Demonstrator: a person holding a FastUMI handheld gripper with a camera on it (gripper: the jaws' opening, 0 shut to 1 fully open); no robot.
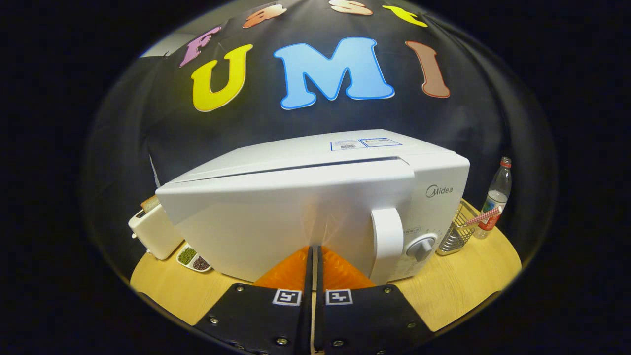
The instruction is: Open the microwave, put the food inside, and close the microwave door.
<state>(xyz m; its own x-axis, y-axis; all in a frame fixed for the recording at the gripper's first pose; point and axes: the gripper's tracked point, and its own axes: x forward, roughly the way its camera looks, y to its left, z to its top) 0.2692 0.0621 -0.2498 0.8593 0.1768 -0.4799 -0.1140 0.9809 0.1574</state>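
Wooden counter (468, 291) is occupied by white microwave (296, 217), door slightly ajar, handle (387, 244) and dial (422, 246) visible. Gripper (314, 251) jaws are closed together, empty, tips touching door.

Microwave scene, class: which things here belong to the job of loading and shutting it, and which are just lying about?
Belong to the job:
microwave
its door handle
gripper, fingers shut together against the door

Just lying about:
toaster
divided dish
wire basket
bottle
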